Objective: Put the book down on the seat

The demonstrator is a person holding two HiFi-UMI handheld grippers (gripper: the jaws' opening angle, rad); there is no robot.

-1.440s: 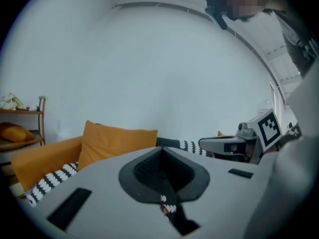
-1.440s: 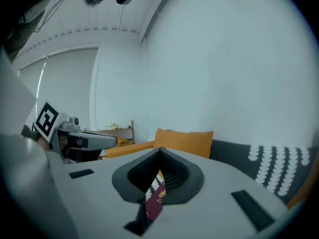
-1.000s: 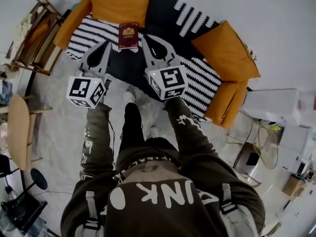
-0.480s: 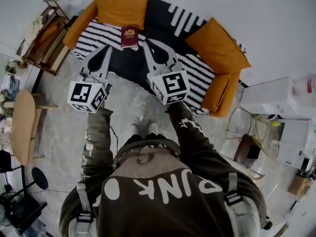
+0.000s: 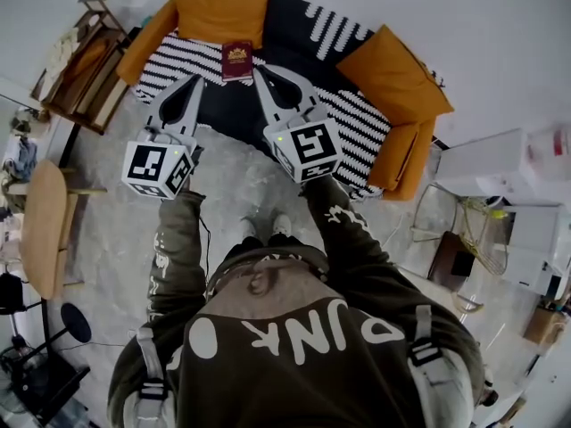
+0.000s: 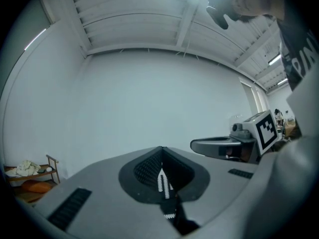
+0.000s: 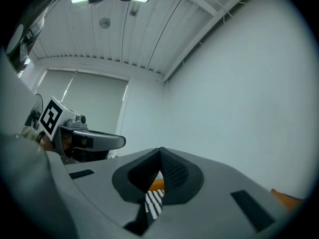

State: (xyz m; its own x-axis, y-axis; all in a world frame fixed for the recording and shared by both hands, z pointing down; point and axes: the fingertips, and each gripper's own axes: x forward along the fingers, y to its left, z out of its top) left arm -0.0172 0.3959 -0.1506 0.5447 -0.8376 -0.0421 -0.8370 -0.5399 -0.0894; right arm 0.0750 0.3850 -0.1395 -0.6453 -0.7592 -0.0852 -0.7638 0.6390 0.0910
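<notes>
The book (image 5: 236, 61) lies on the sofa (image 5: 397, 77) seat. Left gripper (image 5: 194, 81) and right gripper (image 5: 259, 70) hover empty, jaws pressed together

Left tongs (image 5: 194, 82) and right tongs (image 5: 260, 72) point level, jaws apparently together.

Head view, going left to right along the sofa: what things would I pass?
wooden rack → left gripper → book → right gripper → right-hand orange cushion

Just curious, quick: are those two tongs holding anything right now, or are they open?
Left tongs: closed, holding nothing.
Right tongs: closed, holding nothing.
</notes>
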